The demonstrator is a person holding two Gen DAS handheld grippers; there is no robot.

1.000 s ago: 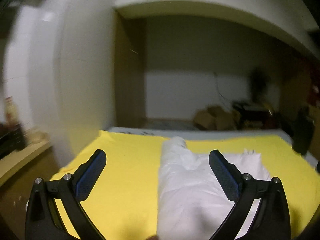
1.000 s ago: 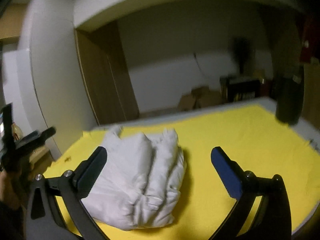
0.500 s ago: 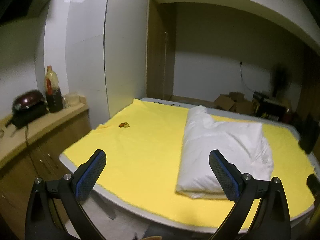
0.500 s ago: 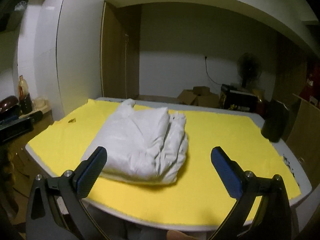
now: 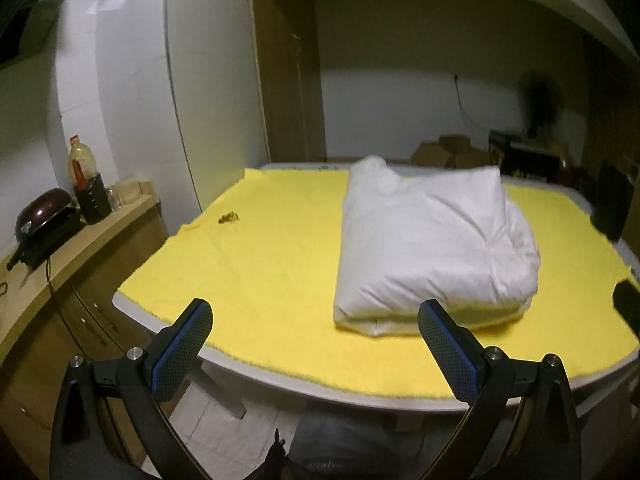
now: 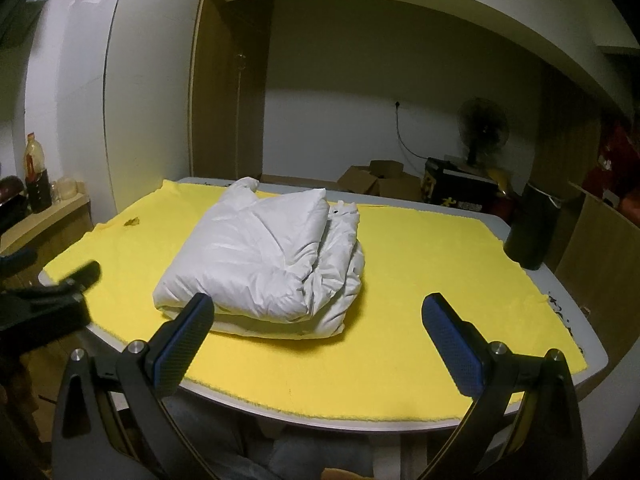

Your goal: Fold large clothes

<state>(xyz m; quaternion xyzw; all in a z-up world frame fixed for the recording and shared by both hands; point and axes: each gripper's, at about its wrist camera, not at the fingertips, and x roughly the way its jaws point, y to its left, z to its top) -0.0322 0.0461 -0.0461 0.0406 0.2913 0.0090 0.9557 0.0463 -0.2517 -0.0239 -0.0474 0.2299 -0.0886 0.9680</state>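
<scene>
My left gripper (image 5: pixel 316 340) hangs with its jaws spread wide and nothing between them, held off the near edge of the table (image 5: pixel 132 312). My right gripper (image 6: pixel 320 336) is just as wide open and empty, also short of that near edge. I take the white padded garment (image 6: pixel 264 256) as my landmark: it lies folded into a thick bundle on the yellow cloth (image 6: pixel 420 280) that covers the tabletop, clear of both grippers. In the left view the garment (image 5: pixel 428 252) sits ahead and to the right of my left gripper; in the right view it sits ahead and to the left of my right one, and the left gripper shows dark and blurred at the left border. Left of the garment, a small brown scrap (image 5: pixel 229 217) lies on the cloth. Further left stands a wooden counter (image 5: pixel 60 248) with a dark pot (image 5: pixel 42 210) and a bottle (image 5: pixel 82 164). Right of the garment, at the table's edge, stands a black cylinder (image 6: pixel 530 228). Behind it are cardboard boxes (image 6: pixel 376 182) and a fan (image 6: pixel 482 126).
</scene>
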